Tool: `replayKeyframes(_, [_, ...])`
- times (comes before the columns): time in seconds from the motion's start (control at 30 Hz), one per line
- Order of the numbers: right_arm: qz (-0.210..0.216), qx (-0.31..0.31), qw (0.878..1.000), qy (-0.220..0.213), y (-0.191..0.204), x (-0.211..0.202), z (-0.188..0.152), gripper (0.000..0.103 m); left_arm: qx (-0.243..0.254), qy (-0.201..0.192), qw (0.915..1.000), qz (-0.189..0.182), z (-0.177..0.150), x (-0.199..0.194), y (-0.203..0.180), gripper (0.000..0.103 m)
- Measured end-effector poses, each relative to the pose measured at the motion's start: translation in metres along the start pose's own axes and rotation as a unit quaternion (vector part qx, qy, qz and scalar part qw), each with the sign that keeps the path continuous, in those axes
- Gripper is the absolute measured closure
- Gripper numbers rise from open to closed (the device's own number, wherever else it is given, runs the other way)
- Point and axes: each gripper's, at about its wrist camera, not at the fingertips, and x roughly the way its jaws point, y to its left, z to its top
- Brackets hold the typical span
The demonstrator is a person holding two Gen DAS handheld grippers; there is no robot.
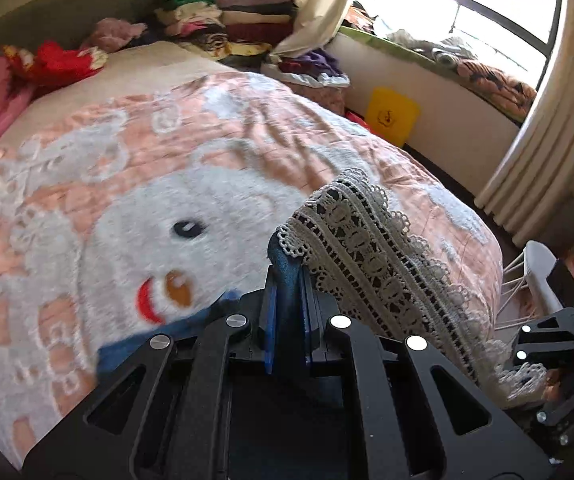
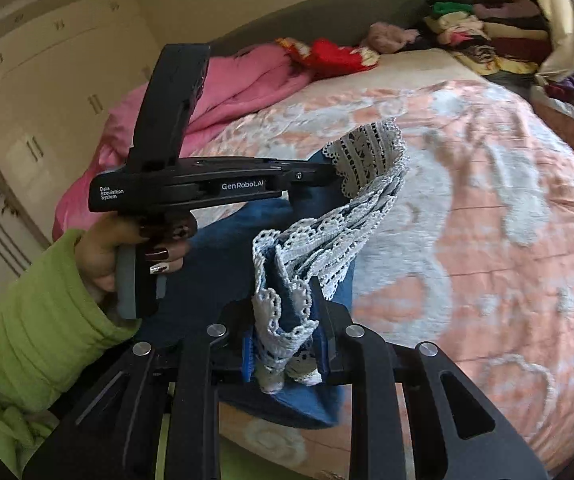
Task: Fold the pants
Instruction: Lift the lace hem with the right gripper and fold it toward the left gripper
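The bed (image 1: 467, 216) fills both views, spread with a peach-and-white blanket (image 1: 135, 216) bearing a large white cartoon face. At about 11 o'clock in the right wrist view a pink quilt (image 2: 243, 84) lies bunched against the dark headboard (image 2: 327, 12); at 1 o'clock a stack of folded clothes (image 2: 499, 28) sits at the bed's far corner. In the left wrist view, curtains (image 1: 539, 152) hang at 3 o'clock beside a bright window (image 1: 487, 4), and a yellow bin (image 1: 391, 114) stands on the floor at roughly 2 o'clock.

The pants (image 2: 215, 256) (blue denim, their hems trimmed with white lace (image 1: 371, 256)) hang lifted off the blanket between the two tools, sagging at the middle.

The left hand-held gripper (image 1: 287, 284) is all but closed, its blue pads pinching denim just beside the lace. The right hand-held gripper (image 2: 287, 320) is clamped on a thicker bunch of lace and denim, jaws slightly apart around it. The person's left hand (image 2: 127, 252), in a green padded sleeve (image 2: 35, 312), grips the left tool's handle at 9 o'clock.
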Motion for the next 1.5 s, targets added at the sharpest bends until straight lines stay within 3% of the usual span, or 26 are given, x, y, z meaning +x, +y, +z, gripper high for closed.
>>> replayKeyframes(0.2, [0.032, -0.042, 0.998, 0.034, 0.046, 0.035, 0.001, 0.082, -0.058, 0.011, 0.998, 0.024, -0.036, -0.021, 0.045, 0.095])
replayKeyframes(0.27, [0.046, -0.053, 0.997, 0.045, 0.061, 0.048, 0.004, 0.082, -0.08, 0.01, 0.9961, 0.035, -0.045, -0.029, 0.06, 0.084])
replayKeyframes(0.4, [0.074, -0.087, 0.991, 0.073, 0.095, 0.072, -0.001, 0.082, -0.141, -0.014, 0.9877, 0.065, -0.064, -0.062, 0.099, 0.077])
replayKeyframes(0.57, [0.098, -0.122, 0.982, 0.108, 0.132, 0.097, -0.016, 0.082, -0.23, -0.055, 0.9705, 0.045, -0.097, -0.103, 0.137, 0.073])
replayKeyframes(0.67, [0.116, -0.143, 0.976, 0.121, 0.15, 0.103, -0.023, 0.081, -0.267, -0.068, 0.9612, 0.006, -0.113, -0.114, 0.148, 0.067])
replayKeyframes(0.77, [0.115, -0.156, 0.975, 0.11, 0.152, 0.093, -0.02, 0.08, -0.27, -0.065, 0.9606, -0.008, -0.116, -0.112, 0.147, 0.061])
replayKeyframes(0.83, [0.099, -0.147, 0.98, 0.089, 0.142, 0.079, -0.013, 0.068, -0.27, -0.059, 0.9606, -0.027, -0.117, -0.109, 0.143, 0.055])
replayKeyframes(0.93, [0.065, -0.117, 0.989, 0.067, 0.114, 0.07, -0.002, 0.06, -0.269, -0.051, 0.9603, -0.054, -0.116, -0.101, 0.135, 0.048])
replayKeyframes(1.03, [0.022, -0.077, 0.995, 0.052, 0.078, 0.065, 0.01, 0.052, -0.265, -0.028, 0.9629, -0.046, -0.112, -0.088, 0.128, 0.045])
replayKeyframes(1.13, [-0.007, -0.065, 0.997, 0.047, 0.055, 0.067, 0.016, 0.049, -0.269, -0.008, 0.9626, -0.032, -0.109, -0.074, 0.126, 0.045])
replayKeyframes(1.17, [-0.017, -0.062, 0.997, 0.043, 0.047, 0.072, 0.023, 0.049, -0.271, -0.003, 0.9622, -0.027, -0.108, -0.071, 0.126, 0.054])
replayKeyframes(1.23, [-0.028, -0.06, 0.997, 0.039, 0.037, 0.076, 0.03, 0.049, -0.272, 0.013, 0.9622, -0.008, -0.103, -0.063, 0.123, 0.092])
replayKeyframes(1.33, [-0.036, -0.058, 0.997, 0.035, 0.028, 0.094, 0.046, 0.049, -0.251, 0.015, 0.9679, 0.012, -0.087, -0.061, 0.112, 0.093])
replayKeyframes(1.47, [-0.047, -0.079, 0.995, 0.038, 0.024, 0.117, 0.059, 0.049, -0.214, -0.012, 0.9766, 0.016, -0.063, -0.072, 0.098, 0.093])
replayKeyframes(1.5, [-0.055, -0.085, 0.994, 0.044, 0.023, 0.125, 0.061, 0.049, -0.202, -0.012, 0.9787, 0.034, -0.059, -0.071, 0.097, 0.093])
